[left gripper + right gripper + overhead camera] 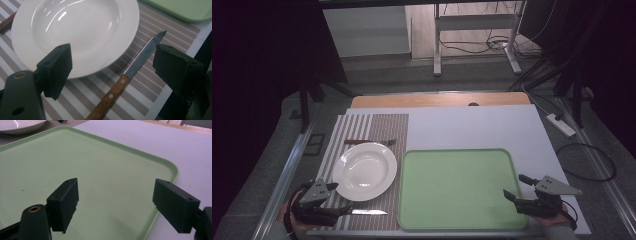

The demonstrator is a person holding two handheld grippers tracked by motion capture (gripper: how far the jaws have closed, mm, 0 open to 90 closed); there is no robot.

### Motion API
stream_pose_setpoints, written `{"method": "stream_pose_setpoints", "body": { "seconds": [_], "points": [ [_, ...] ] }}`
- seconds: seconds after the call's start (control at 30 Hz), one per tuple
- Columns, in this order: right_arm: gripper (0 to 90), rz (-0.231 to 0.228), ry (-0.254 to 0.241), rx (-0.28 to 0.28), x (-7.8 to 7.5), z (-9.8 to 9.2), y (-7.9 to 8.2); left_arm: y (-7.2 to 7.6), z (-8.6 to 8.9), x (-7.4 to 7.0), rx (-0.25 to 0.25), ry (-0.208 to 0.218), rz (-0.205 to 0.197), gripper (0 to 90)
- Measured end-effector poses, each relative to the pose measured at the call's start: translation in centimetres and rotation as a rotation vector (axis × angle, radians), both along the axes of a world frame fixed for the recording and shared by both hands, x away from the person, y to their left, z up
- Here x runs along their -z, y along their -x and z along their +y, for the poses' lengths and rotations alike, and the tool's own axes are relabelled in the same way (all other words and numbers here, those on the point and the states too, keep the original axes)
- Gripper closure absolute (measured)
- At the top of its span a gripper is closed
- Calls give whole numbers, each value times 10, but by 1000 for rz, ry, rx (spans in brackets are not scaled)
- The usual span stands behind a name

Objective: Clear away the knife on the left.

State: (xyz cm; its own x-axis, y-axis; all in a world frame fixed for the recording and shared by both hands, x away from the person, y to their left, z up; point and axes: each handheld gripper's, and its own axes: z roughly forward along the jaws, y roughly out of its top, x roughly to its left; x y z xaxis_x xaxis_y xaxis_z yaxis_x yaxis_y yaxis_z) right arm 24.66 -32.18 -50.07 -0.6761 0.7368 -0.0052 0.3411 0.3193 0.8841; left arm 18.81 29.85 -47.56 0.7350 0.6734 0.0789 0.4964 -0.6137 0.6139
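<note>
We've got the desk (492,127) spread before us, a green tray (457,187) lying flat on its right half, nothing on it. Left of it lies the striped placemat (382,125), with the white plate (364,170) resting on it. Just beside the plate's near rim lies the wooden-handled knife (125,80), flat on the placemat, blade pointing toward the tray. Our left gripper (112,63) hovers over that knife, jaws wide apart, one either side. Our right gripper (115,202) hangs over the tray's near right corner, jaws spread, holding nothing.
</note>
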Motion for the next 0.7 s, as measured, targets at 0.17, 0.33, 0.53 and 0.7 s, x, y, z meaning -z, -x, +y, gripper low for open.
{"method": "stream_pose_setpoints", "body": {
  "seconds": [0.17, 0.33, 0.53, 0.7],
  "points": [
    [210, 0, 4, 4, 0, 0, 0, -5, 3, 6, 16, -38, 36, 179],
    [211, 0, 5, 5, 0, 0, 0, -5, 3, 6, 33, -53, 40, 180],
    [211, 2, 6, 7, 0, 0, 0, -6, 4, 5, 72, -67, 50, 183],
    [211, -1, 10, 6, 1, 0, 0, -8, 6, 10, 108, -74, 74, 190]
  ]
}}
